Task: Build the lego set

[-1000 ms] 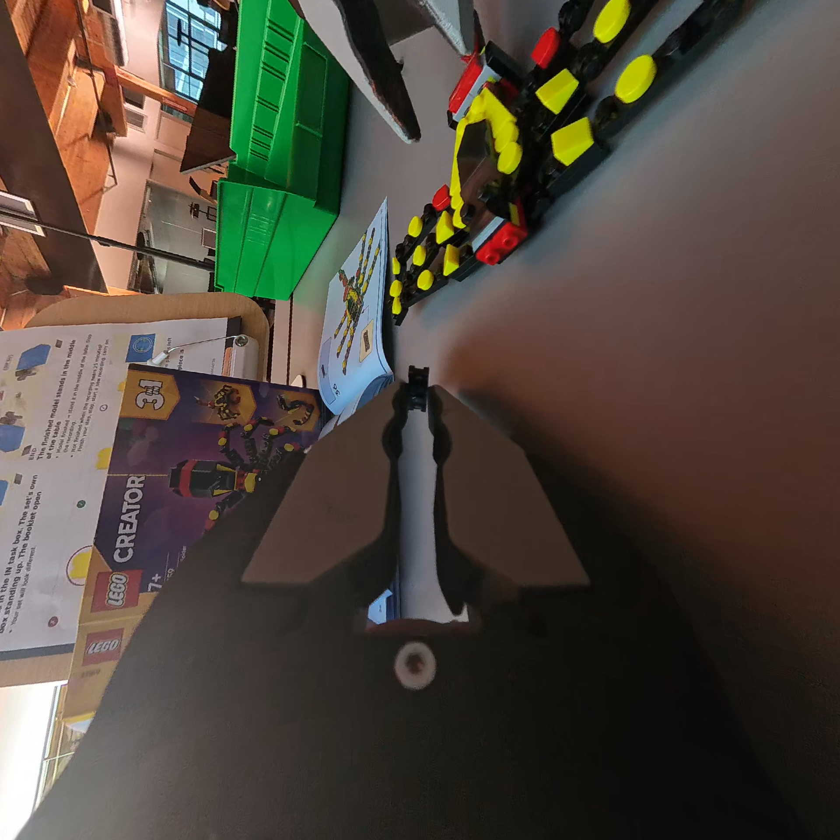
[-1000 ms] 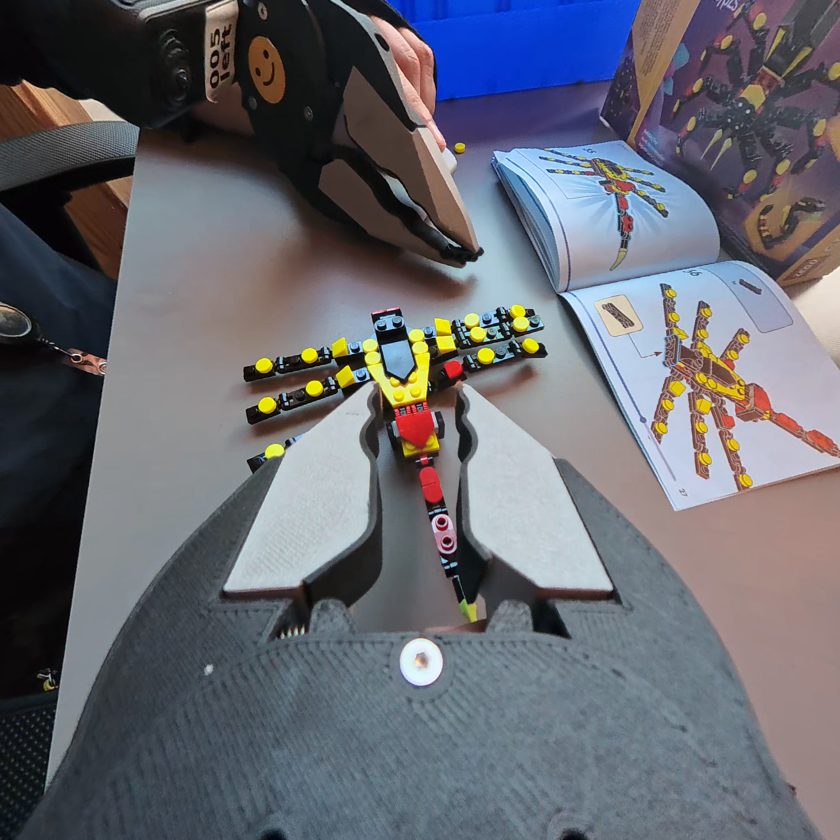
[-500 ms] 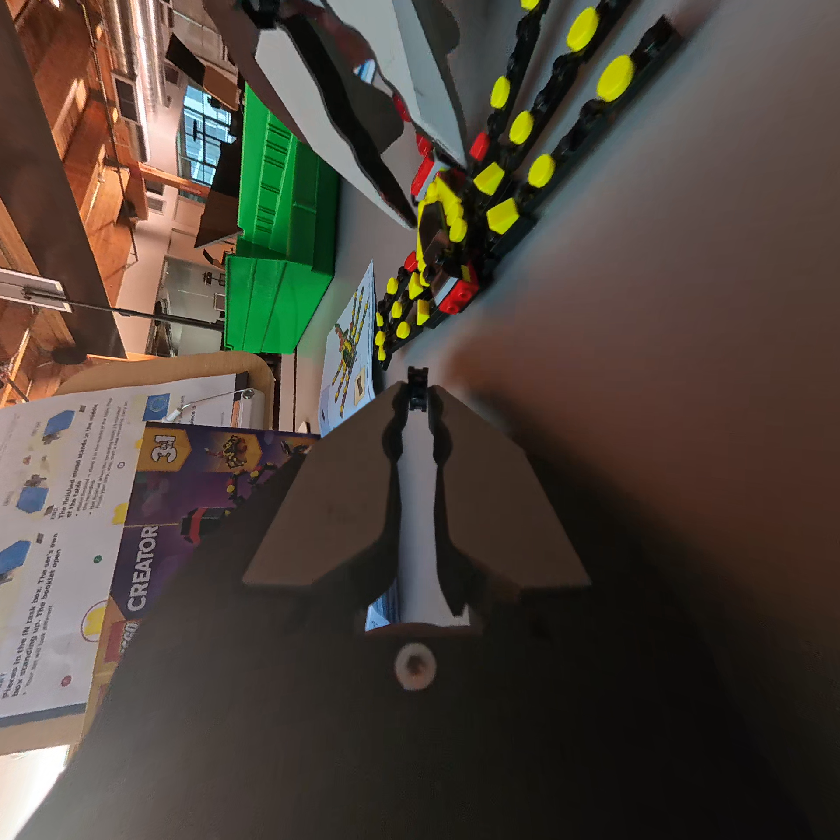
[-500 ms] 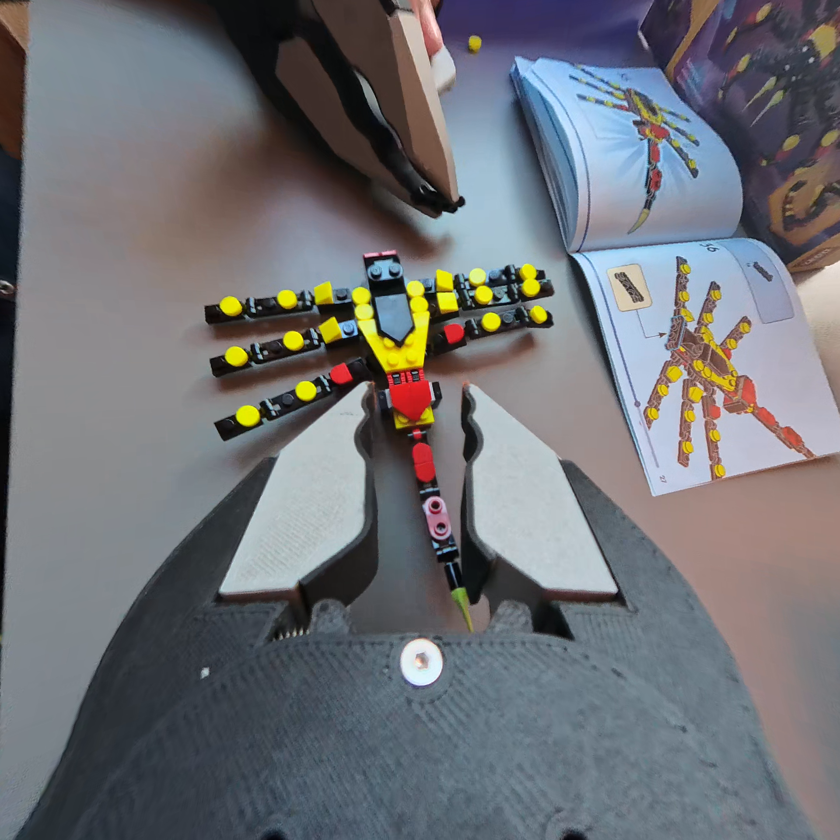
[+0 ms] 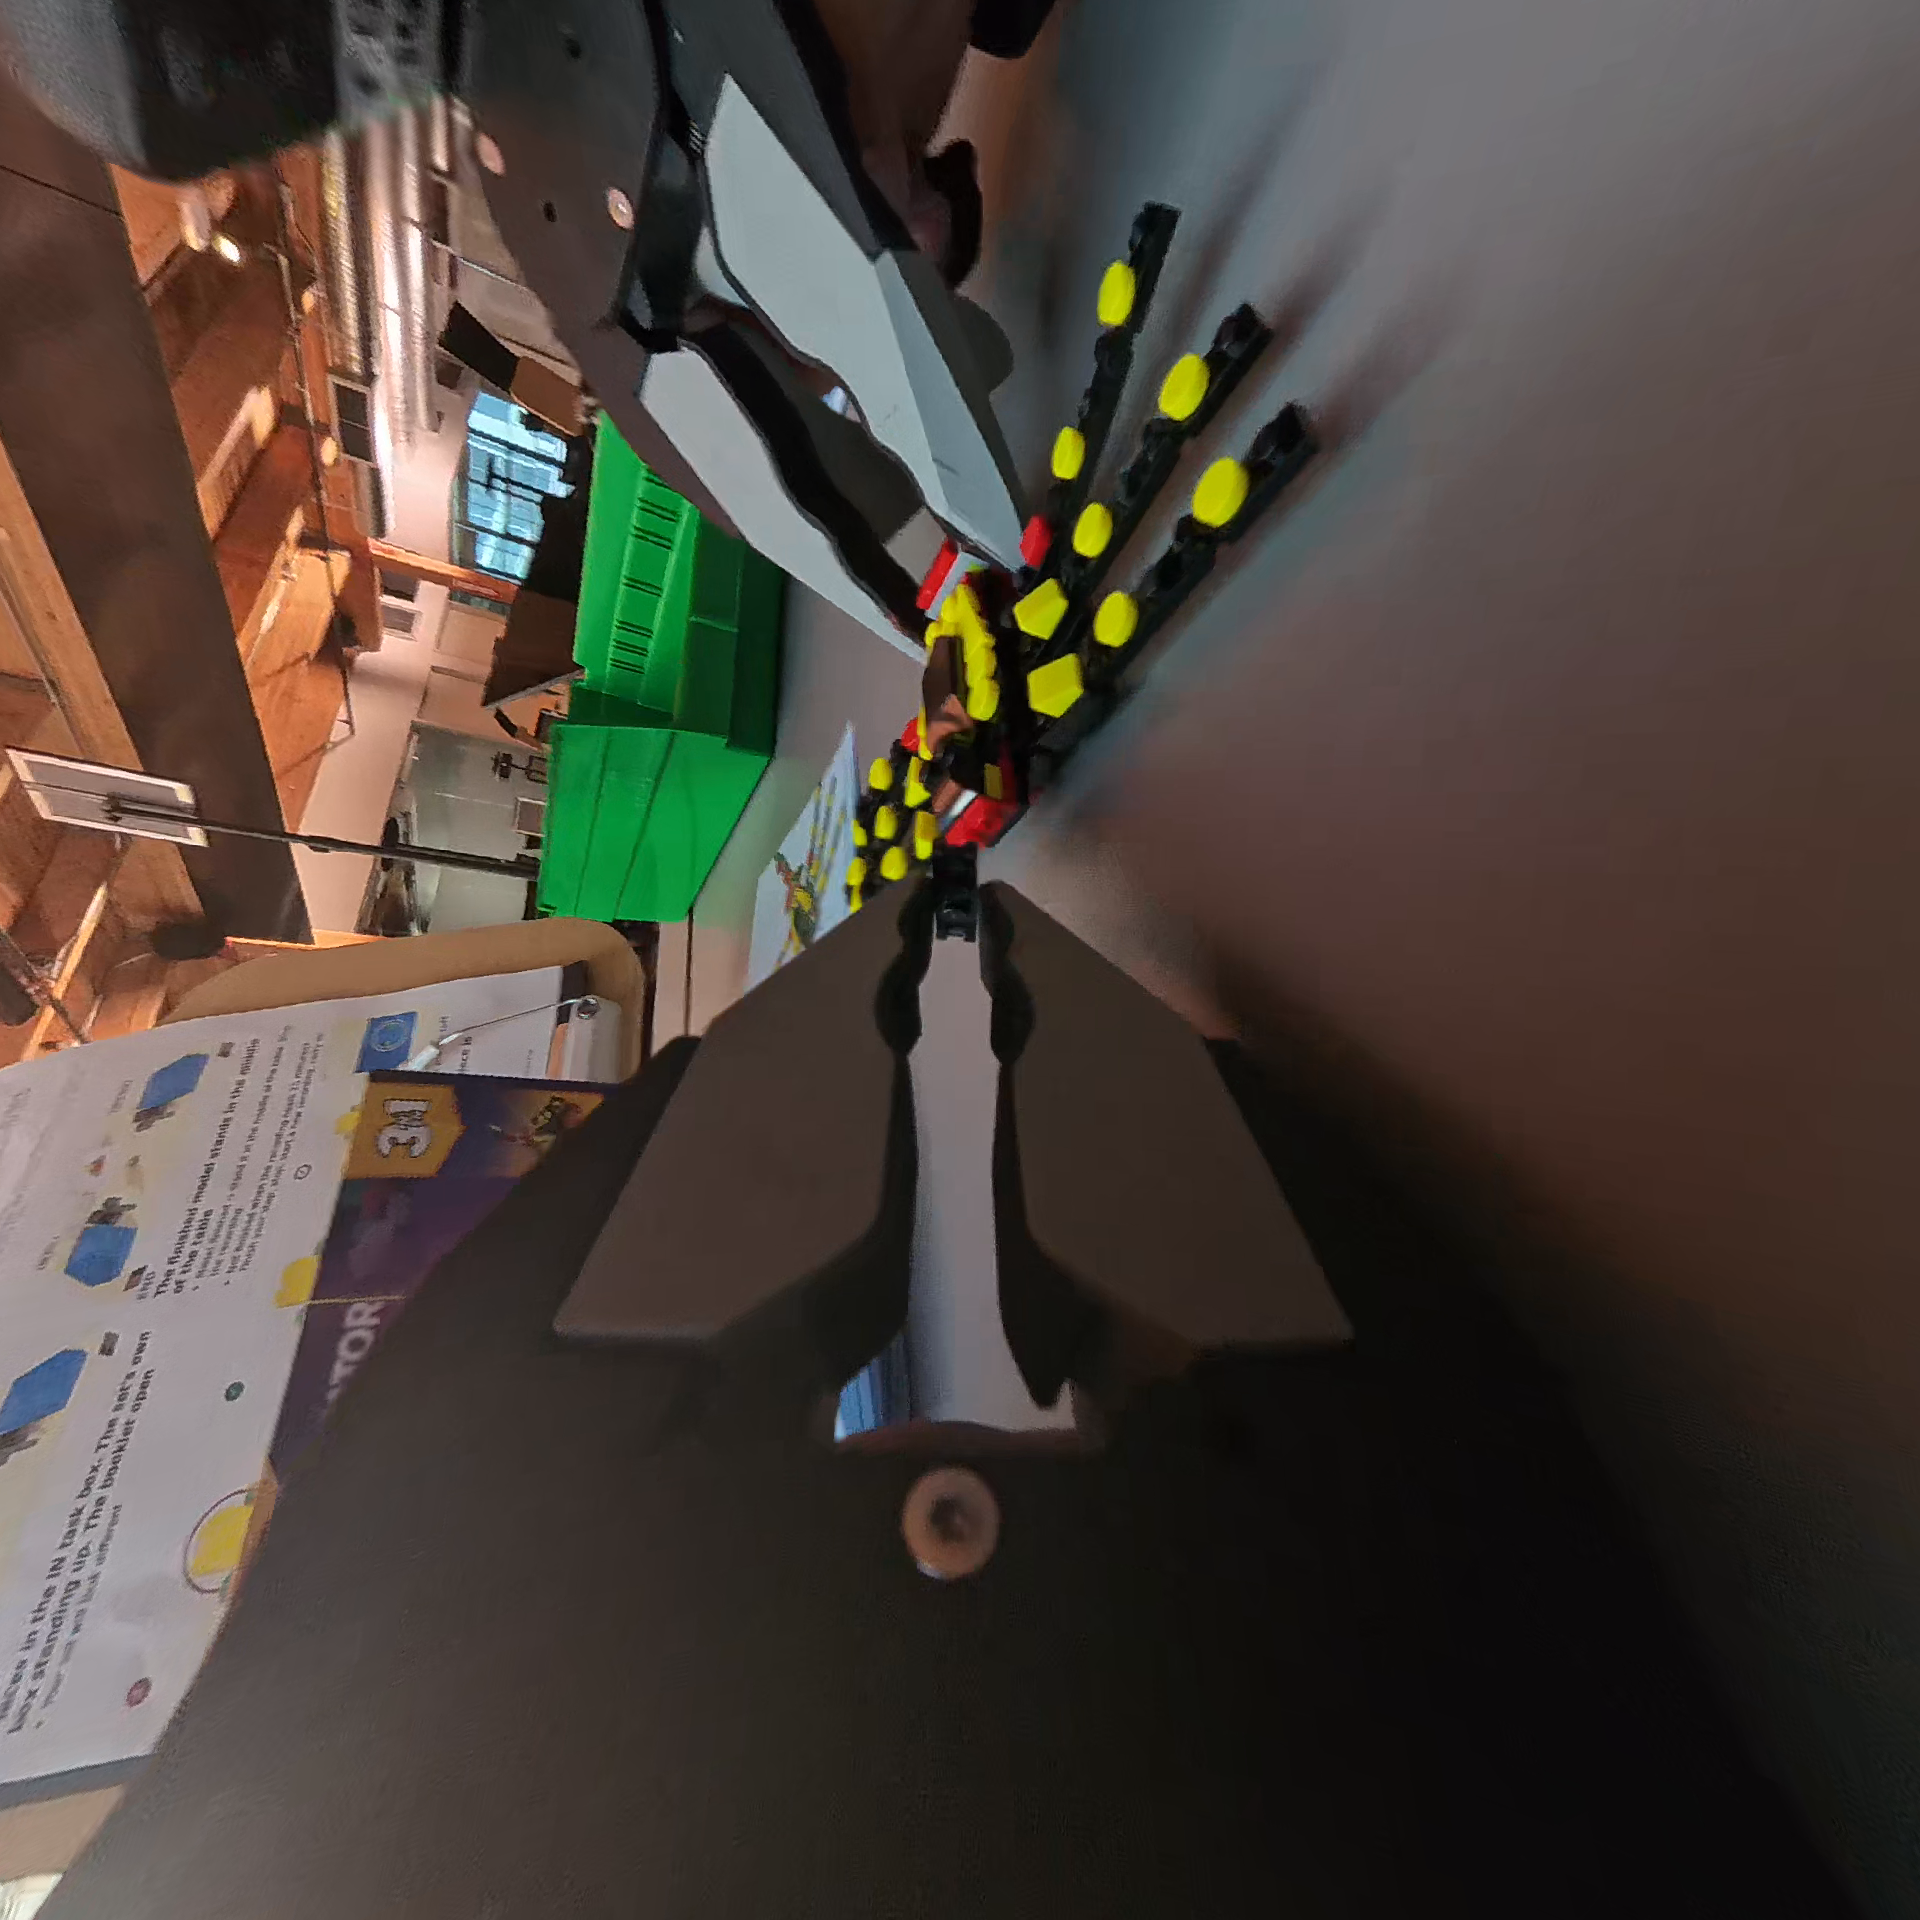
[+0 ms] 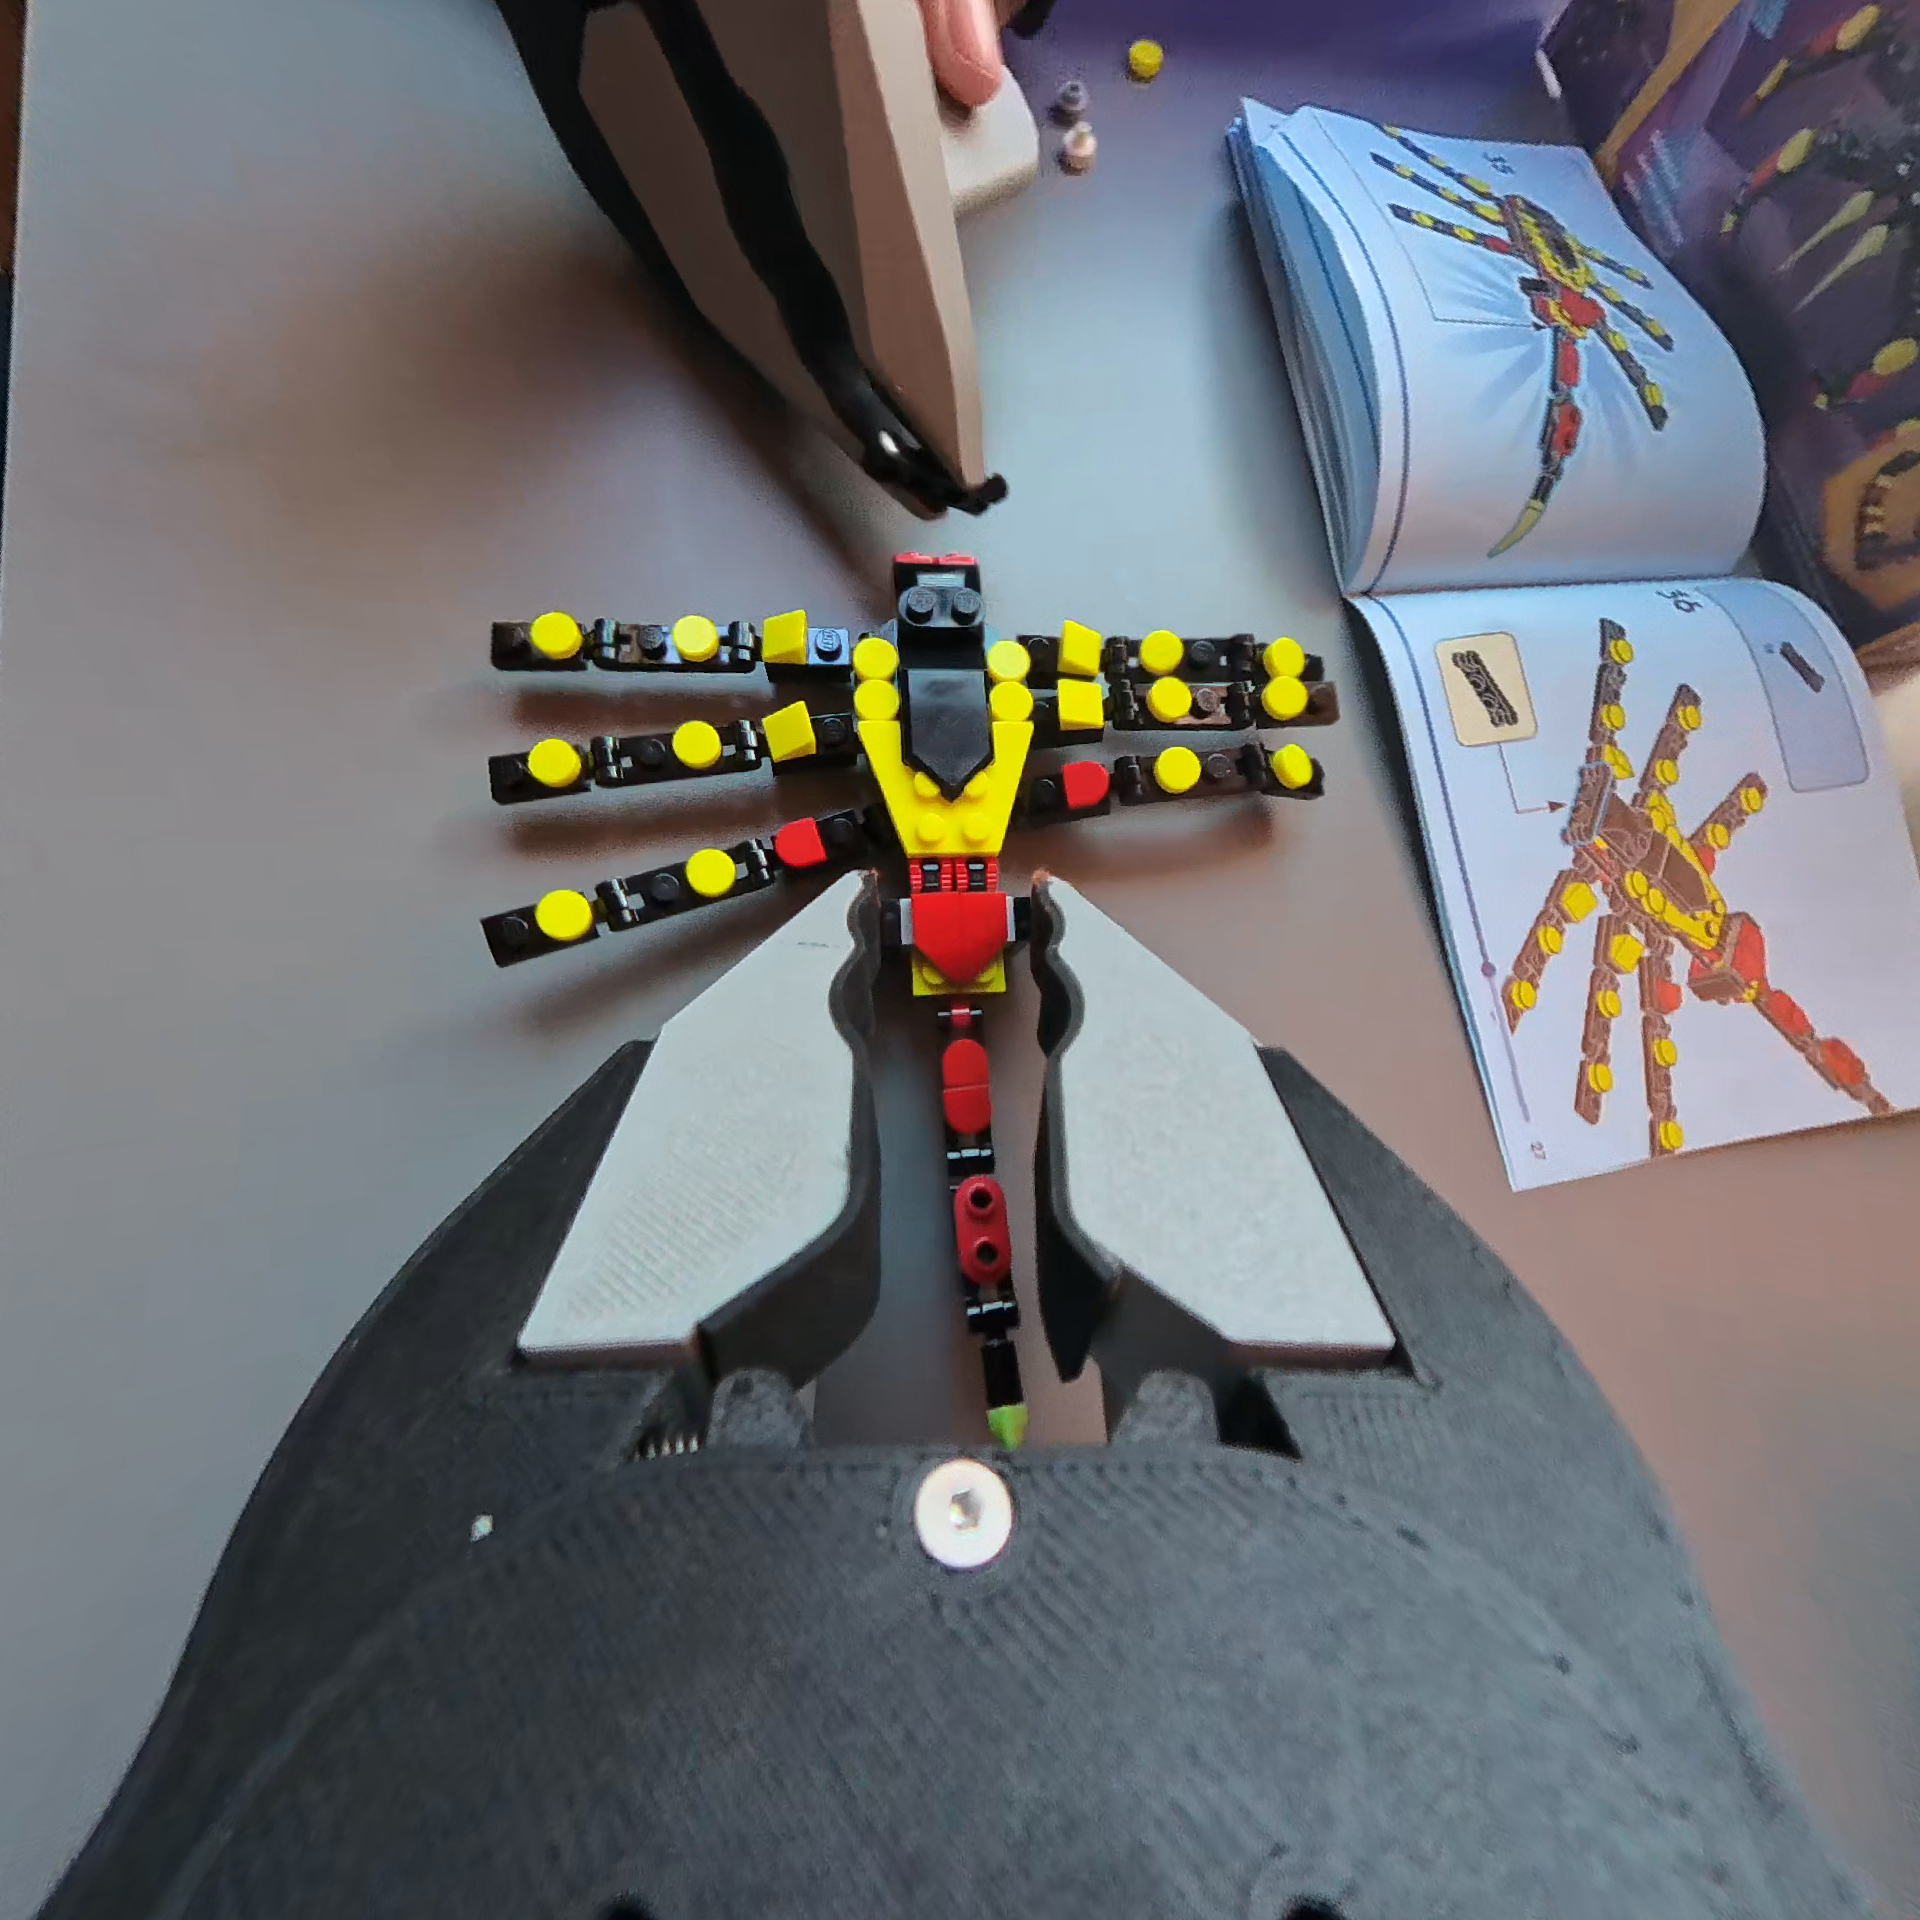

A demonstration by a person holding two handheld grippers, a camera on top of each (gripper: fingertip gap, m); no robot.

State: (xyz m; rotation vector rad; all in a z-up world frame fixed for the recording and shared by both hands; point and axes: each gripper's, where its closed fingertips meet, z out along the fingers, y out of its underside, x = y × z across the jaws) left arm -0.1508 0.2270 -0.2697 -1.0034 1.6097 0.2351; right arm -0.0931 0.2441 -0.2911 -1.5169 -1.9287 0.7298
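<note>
A black, yellow and red lego model (image 6: 940, 769) with several studded legs and a red segmented tail lies flat on the grey table (image 6: 260, 416). My right gripper (image 6: 954, 883) has its jaws closed against both sides of the model's red rear body, with the tail running back between the fingers. My left gripper (image 5: 954, 902) is shut on a small black piece (image 5: 954, 920) and holds it just short of the model's head end (image 5: 977, 810). It also shows in the right wrist view (image 6: 935, 494), just beyond the model's head.
An open instruction booklet (image 6: 1558, 831) lies right of the model, with the purple set box (image 6: 1818, 208) behind it. A few loose small pieces (image 6: 1143, 57) lie far back. Green bins (image 5: 655, 748) and a white printed sheet (image 5: 135, 1351) stand beyond the table.
My left gripper has moved closer to the model's head with the black piece. My right gripper's jaws have narrowed around the model's red body.
</note>
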